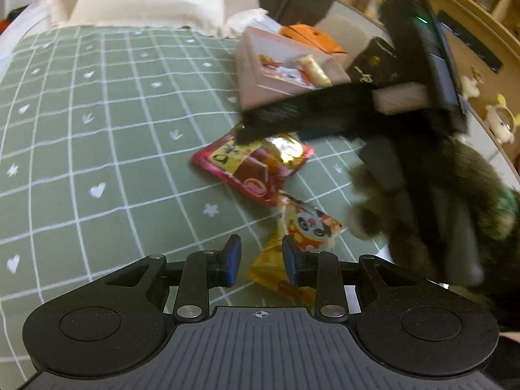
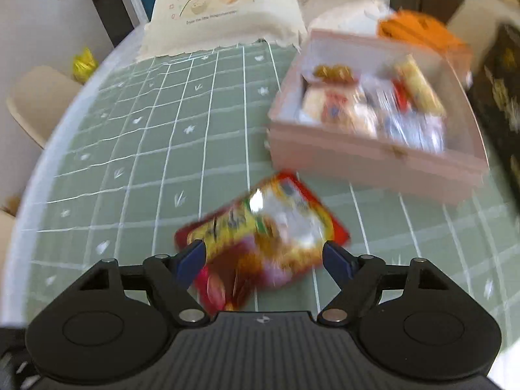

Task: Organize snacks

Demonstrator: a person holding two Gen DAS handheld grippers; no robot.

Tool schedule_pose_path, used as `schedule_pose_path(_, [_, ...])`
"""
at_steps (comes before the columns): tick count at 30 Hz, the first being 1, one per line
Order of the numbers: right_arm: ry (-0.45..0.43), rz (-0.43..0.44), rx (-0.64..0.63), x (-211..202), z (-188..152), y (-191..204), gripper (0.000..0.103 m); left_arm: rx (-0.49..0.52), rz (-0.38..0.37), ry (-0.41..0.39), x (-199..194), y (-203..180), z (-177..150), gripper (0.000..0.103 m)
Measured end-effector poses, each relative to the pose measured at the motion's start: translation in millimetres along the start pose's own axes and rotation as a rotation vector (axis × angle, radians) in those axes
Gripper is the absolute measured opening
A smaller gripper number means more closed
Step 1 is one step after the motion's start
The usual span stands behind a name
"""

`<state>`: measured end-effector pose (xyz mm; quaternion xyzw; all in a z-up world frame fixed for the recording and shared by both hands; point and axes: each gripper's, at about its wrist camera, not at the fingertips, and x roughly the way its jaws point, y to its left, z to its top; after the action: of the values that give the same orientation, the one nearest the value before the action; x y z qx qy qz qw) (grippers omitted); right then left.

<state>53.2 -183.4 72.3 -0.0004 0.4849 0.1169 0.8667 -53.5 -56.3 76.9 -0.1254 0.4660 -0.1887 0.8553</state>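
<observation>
A red snack packet (image 1: 253, 165) lies on the green checked tablecloth; it also shows in the right wrist view (image 2: 263, 240). My right gripper (image 2: 265, 261) is open, its jaws wide on either side of the packet, just above it. In the left wrist view the right gripper (image 1: 250, 130) reaches over that packet as a black blur. My left gripper (image 1: 261, 260) is open with a narrow gap, empty, over a yellow panda snack packet (image 1: 302, 230). A pink open box (image 2: 373, 149) holds several snacks; it also shows in the left wrist view (image 1: 276, 74).
An orange object (image 2: 419, 32) and a black box (image 2: 500, 97) stand behind and right of the pink box. A cream cushioned chair back (image 2: 224, 9) is at the table's far edge. Shelves (image 1: 471, 16) line the right.
</observation>
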Motion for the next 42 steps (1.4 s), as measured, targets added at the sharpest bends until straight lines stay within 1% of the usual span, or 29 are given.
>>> schedule_pose_path(2, [-0.027, -0.014, -0.095, 14.1, 9.6, 22.7, 0.079, -0.028, 0.012, 0.009, 0.9, 2.1, -2.1, 0.032])
schedule_pose_path(3, [-0.024, -0.019, -0.164, 21.9, 10.8, 33.6, 0.079, -0.03, 0.011, 0.015, 1.5, 2.1, -3.1, 0.032])
schedule_pose_path(5, [0.014, -0.065, -0.293, 38.7, 8.8, 47.9, 0.071, -0.022, 0.004, 0.027, 1.6, 3.0, -6.6, 0.032])
schedule_pose_path(6, [0.018, -0.072, -0.315, 38.9, 6.7, 44.6, 0.07, -0.017, 0.0, 0.031, 1.3, 3.5, -8.2, 0.032])
schedule_pose_path(8, [0.005, -0.073, -0.313, 29.6, 2.4, 26.9, 0.07, -0.013, -0.01, 0.035, 2.5, 4.3, -9.2, 0.032])
schedule_pose_path(11, [-0.011, -0.084, -0.293, 11.6, -8.5, -10.5, 0.071, 0.008, -0.025, 0.034, 8.1, -0.9, -5.9, 0.032])
schedule_pose_path(12, [-0.02, -0.097, -0.29, 5.2, -13.2, -25.1, 0.072, 0.021, -0.027, 0.032, 10.0, -4.2, -3.8, 0.032])
schedule_pose_path(13, [-0.025, -0.126, -0.281, -0.1, -17.3, -39.7, 0.072, 0.04, -0.028, 0.031, 12.1, -9.0, -1.1, 0.032])
schedule_pose_path(14, [-0.013, -0.159, -0.277, -5.2, -19.9, -50.1, 0.072, 0.06, -0.03, 0.028, 14.5, -15.1, 1.1, 0.032])
schedule_pose_path(16, [0.01, -0.208, -0.254, -7.4, -27.8, -75.6, 0.071, 0.144, -0.036, 0.025, 16.2, -31.1, 5.2, 0.032])
schedule_pose_path(18, [0.028, -0.21, -0.19, -15.4, -34.7, -98.8, 0.071, 0.274, -0.026, 0.021, 16.9, -49.9, 8.0, 0.032])
schedule_pose_path(19, [0.027, -0.187, -0.151, -22.9, -38.3, -108.8, 0.071, 0.364, -0.014, 0.023, 18.0, -62.1, 8.4, 0.032])
schedule_pose_path(20, [0.018, -0.163, -0.127, -32.3, -42.7, -116.2, 0.071, 0.433, -0.004, 0.029, 21.2, -72.5, 8.1, 0.032])
schedule_pose_path(22, [-0.005, -0.115, -0.121, -44.3, -47.0, -117.0, 0.071, 0.565, 0.005, 0.051, 29.7, -90.5, 4.5, 0.032])
schedule_pose_path(23, [-0.011, -0.09, -0.131, -46.7, -45.8, -113.2, 0.071, 0.604, 0.008, 0.064, 34.1, -95.9, 1.4, 0.033])
schedule_pose_path(25, [-0.006, -0.035, -0.15, -43.8, -39.4, -100.3, 0.072, 0.644, 0.029, 0.089, 47.8, -102.9, -2.8, 0.035])
schedule_pose_path(27, [0.0, 0.014, -0.167, -35.1, -24.9, -83.0, 0.075, 0.662, 0.058, 0.111, 55.9, -107.5, -8.9, 0.035])
schedule_pose_path(29, [-0.001, 0.059, -0.202, -22.4, -10.1, -60.4, 0.076, 0.673, 0.081, 0.099, 56.3, -106.2, -13.2, 0.037])
schedule_pose_path(30, [0.0, 0.067, -0.23, -15.8, -4.2, -47.4, 0.076, 0.668, 0.093, 0.099, 54.5, -103.1, -14.0, 0.037])
schedule_pose_path(33, [0.034, 0.079, -0.325, 8.5, 2.5, -15.9, 0.076, 0.622, 0.141, 0.103, 51.4, -90.6, -11.5, 0.037])
schedule_pose_path(34, [0.062, 0.091, -0.35, 16.4, 1.7, -9.6, 0.076, 0.592, 0.154, 0.105, 49.6, -83.0, -9.5, 0.041])
schedule_pose_path(35, [0.082, 0.092, -0.362, 21.0, 0.0, -7.8, 0.076, 0.56, 0.166, 0.104, 47.9, -74.8, -7.3, 0.045])
schedule_pose_path(36, [0.076, 0.084, -0.37, 21.0, -3.4, -8.5, 0.077, 0.526, 0.175, 0.103, 46.9, -66.9, -5.1, 0.054])
schedule_pose_path(37, [0.068, 0.078, -0.378, 17.7, -6.1, -12.7, 0.077, 0.487, 0.18, 0.101, 46.0, -58.5, -2.5, 0.059])
schedule_pose_path(39, [0.07, 0.066, -0.377, 10.5, -10.4, -26.7, 0.077, 0.433, 0.183, 0.099, 45.3, -46.4, 1.5, 0.06])
schedule_pose_path(42, [0.073, 0.003, -0.374, -0.4, -21.1, -53.3, 0.077, 0.409, 0.199, 0.096, 45.5, -36.8, 5.8, 0.06])
